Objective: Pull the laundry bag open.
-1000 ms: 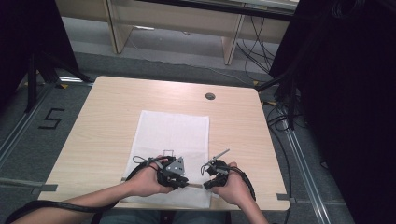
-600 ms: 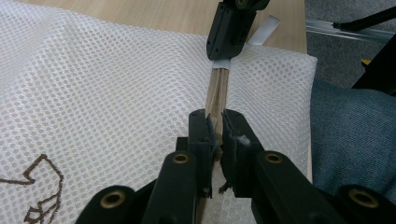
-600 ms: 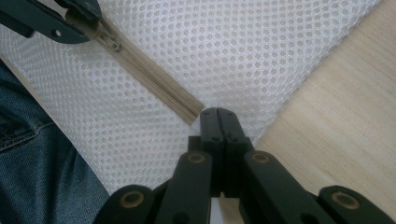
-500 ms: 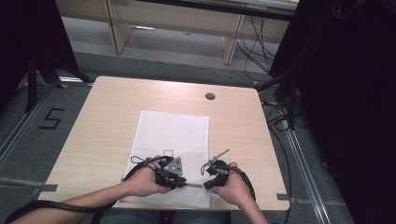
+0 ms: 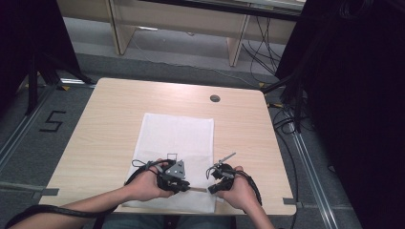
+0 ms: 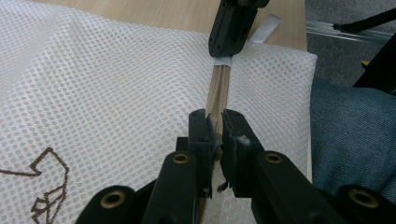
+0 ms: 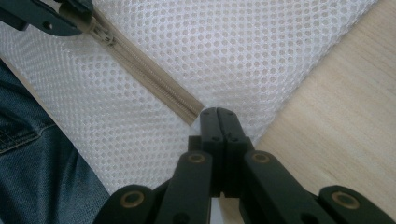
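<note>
My left hand-held gripper (image 6: pixel 215 128) pinches the zip pull (image 6: pixel 214 132); my right hand-held gripper (image 7: pixel 218 114) is clamped on the mesh bag (image 7: pixel 243 51) at the zip's (image 7: pixel 154 86) end, near surface (image 5: pixel 114 109) edge.

I am seeing a pale wooden surface (image 5: pixel 110 124) carrying a white mesh bag (image 5: pixel 176 136), which is lying flat toward its near edge, zipper (image 7: pixel 159 93) nearest me.

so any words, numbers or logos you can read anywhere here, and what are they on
"5": black digit marked on the grey floor left of the table.
Brown line-drawn emblem on the white mesh bag, at: a figure with no letters I can read.
The same emblem in the high view: too small to read.
</note>
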Action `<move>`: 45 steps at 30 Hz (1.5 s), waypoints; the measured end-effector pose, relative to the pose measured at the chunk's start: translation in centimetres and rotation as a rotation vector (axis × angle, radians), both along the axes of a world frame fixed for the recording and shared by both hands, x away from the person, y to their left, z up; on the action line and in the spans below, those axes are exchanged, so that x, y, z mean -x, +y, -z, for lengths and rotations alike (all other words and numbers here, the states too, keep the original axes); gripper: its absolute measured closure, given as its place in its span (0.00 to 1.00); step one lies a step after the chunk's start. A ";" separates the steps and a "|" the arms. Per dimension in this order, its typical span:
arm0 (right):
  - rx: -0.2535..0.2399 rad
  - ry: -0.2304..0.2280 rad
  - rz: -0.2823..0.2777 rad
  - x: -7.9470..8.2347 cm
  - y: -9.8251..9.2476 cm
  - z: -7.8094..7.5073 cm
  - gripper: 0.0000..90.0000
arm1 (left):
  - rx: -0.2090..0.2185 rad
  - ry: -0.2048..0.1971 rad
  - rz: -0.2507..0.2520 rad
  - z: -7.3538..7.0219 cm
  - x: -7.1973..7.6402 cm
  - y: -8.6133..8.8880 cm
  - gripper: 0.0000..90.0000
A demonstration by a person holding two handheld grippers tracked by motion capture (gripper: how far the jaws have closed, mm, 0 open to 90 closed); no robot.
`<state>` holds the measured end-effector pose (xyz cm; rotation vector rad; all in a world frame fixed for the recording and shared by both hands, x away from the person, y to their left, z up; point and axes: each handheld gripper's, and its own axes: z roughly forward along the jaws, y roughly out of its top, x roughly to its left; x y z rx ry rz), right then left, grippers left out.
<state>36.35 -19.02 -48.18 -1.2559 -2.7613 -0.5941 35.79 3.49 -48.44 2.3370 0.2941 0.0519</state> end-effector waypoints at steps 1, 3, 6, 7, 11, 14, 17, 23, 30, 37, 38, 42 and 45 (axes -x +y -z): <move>0.000 0.000 0.000 0.0 0.0 0.0 1.00 | 0.007 0.001 -0.003 0.0 0.0 0.0 0.91; -0.002 0.001 -0.001 0.0 0.0 0.0 1.00 | 0.011 0.001 -0.008 0.0 0.0 0.1 0.91; 0.003 -0.001 0.000 0.0 0.0 0.0 1.00 | 0.007 -0.009 0.003 0.0 0.0 0.3 0.91; 0.016 -0.008 -0.001 0.0 -0.1 0.0 1.00 | 0.014 0.008 -0.009 0.1 0.1 0.3 0.91; 0.007 -0.004 0.000 0.0 0.0 0.0 1.00 | 0.011 0.007 -0.006 0.0 0.1 0.3 0.91; 0.003 0.002 0.003 0.0 0.0 0.0 1.00 | 0.007 0.000 -0.007 0.1 0.1 0.4 0.91; 0.022 -0.008 0.001 0.0 0.0 0.0 1.00 | 0.013 0.014 -0.012 0.1 0.0 0.6 0.91; 0.015 -0.005 0.007 0.0 0.1 0.0 1.00 | 0.016 0.021 -0.019 0.1 0.1 0.8 0.91; 0.026 -0.009 -0.003 0.0 0.0 0.0 1.00 | 0.013 0.018 -0.016 0.1 0.2 1.1 0.91; 0.026 -0.010 -0.005 0.0 0.0 0.0 1.00 | 0.015 0.011 -0.011 0.1 0.2 1.3 0.91; 0.026 -0.011 -0.004 0.0 0.0 0.0 1.00 | 0.005 0.004 -0.010 0.0 0.2 1.4 0.91; 0.024 -0.009 -0.004 0.0 0.0 0.0 1.00 | 0.018 0.020 -0.019 0.0 0.2 1.6 0.91; 0.024 -0.008 -0.004 0.0 0.0 0.0 1.00 | 0.018 0.017 -0.018 0.0 0.2 1.7 0.91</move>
